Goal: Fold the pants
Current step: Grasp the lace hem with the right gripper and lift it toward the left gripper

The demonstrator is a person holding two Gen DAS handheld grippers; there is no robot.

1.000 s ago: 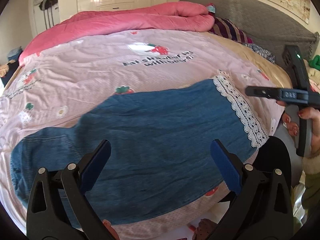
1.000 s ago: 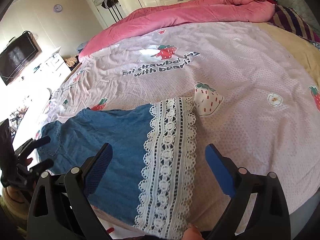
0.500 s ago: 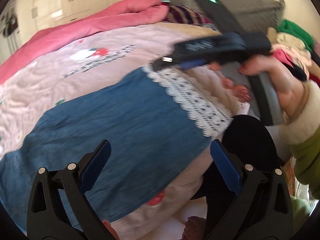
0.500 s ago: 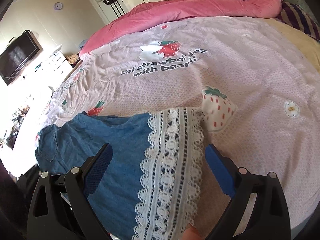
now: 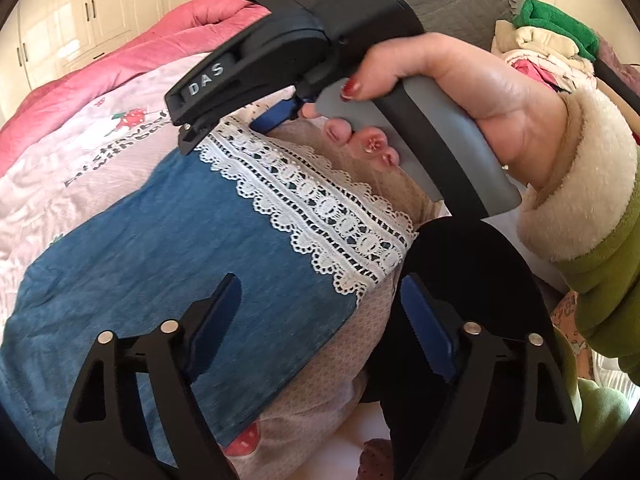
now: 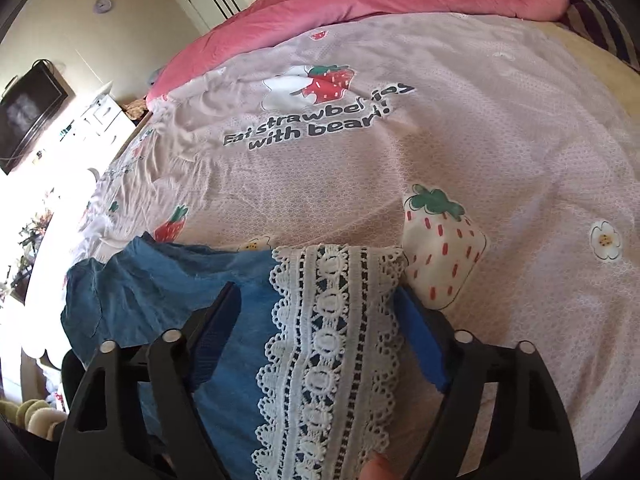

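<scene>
While the pants lie flat and unfolded, the right gripper straddles the lace hem, spread; the left gripper hovers spread, so every fold remains

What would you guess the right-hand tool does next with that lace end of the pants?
Probably close on the lace hem. The right gripper is open with its fingers either side of the lace trim, and the blue pants lie flat on the bedspread, not yet folded over.

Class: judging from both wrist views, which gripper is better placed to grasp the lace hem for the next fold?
Right. The right gripper straddles the lace hem, jaws open; the left gripper hovers over the denim pants.
</scene>
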